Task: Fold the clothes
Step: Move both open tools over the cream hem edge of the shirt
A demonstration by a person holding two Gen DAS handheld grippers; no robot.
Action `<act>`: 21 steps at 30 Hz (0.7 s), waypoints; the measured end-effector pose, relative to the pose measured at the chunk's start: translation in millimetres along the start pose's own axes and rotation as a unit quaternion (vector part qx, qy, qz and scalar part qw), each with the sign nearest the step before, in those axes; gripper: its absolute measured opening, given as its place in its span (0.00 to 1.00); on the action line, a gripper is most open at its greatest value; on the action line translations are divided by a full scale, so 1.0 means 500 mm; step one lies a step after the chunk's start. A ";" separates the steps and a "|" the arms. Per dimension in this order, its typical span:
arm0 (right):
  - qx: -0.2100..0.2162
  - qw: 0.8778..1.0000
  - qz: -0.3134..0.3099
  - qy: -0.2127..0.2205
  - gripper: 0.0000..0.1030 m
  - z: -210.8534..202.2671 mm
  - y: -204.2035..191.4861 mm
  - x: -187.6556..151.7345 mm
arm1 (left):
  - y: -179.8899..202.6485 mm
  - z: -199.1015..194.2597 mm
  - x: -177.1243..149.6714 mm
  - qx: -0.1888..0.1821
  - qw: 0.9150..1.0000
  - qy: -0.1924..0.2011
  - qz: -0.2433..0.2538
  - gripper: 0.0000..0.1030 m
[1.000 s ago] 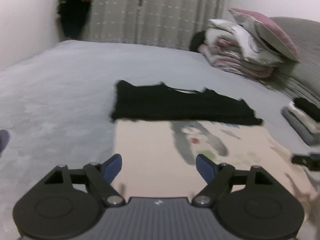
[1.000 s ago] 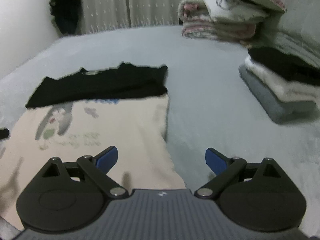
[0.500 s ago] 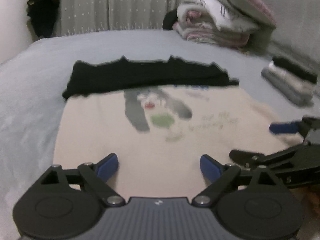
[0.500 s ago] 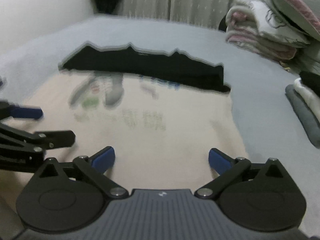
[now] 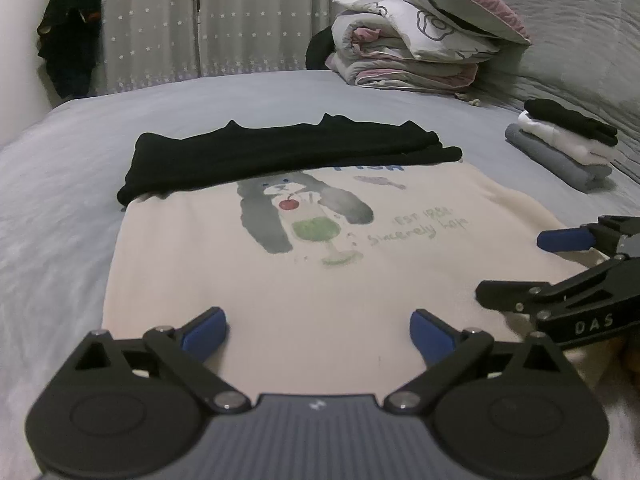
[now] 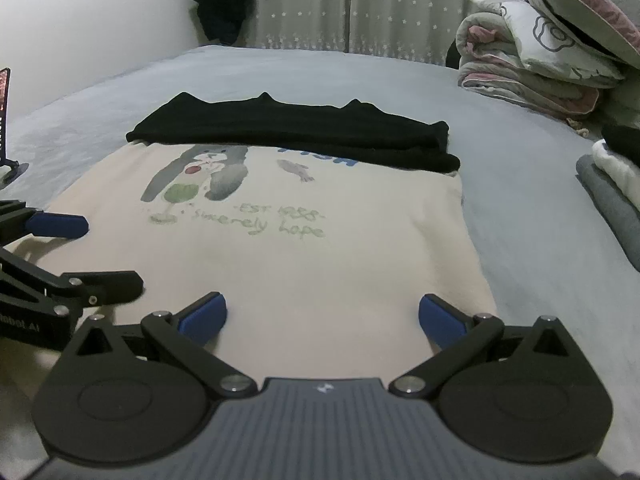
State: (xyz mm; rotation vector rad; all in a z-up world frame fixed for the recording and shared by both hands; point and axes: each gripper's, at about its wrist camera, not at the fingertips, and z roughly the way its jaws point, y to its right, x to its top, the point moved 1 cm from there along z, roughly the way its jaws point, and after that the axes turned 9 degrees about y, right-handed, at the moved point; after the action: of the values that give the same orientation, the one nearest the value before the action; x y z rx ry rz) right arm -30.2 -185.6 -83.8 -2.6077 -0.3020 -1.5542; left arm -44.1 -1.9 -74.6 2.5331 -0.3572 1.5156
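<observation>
Grey bed [image 5: 60, 208], cream shirt [image 5: 304, 300] flat, edges clear

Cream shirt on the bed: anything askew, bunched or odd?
One thing: a folded black garment lies across the top of the cream shirt, covering its collar and part of the blue print. Otherwise the shirt lies flat. Both grippers are open above its near edge.

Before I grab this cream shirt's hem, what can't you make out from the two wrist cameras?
- Near hem of the cream shirt: both views, hidden behind the gripper bodies.
- Shirt's top with its blue lettering: covered by the black garment.
- Right gripper: in the left view, cut off by the right edge.
- Folded stack: right view, cropped at the edge.
</observation>
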 end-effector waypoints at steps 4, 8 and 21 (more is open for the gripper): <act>0.004 1.000 0.000 0.002 1.00 -0.009 0.005 -0.006 | -0.002 -0.004 -0.002 -0.004 1.000 0.000 0.002 0.97; 0.007 1.000 -0.001 0.003 1.00 -0.015 0.010 -0.009 | -0.003 -0.007 -0.004 -0.007 1.000 -0.001 0.004 0.97; 0.016 1.000 -0.005 -0.001 1.00 -0.039 0.033 -0.018 | -0.031 -0.040 -0.013 -0.040 0.998 -0.021 0.044 0.98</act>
State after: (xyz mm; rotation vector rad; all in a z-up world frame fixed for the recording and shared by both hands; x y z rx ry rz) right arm -47.7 -206.0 -81.9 -2.5875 -0.3381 -1.5370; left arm -59.7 19.0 -71.3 2.5207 -0.5297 1.4491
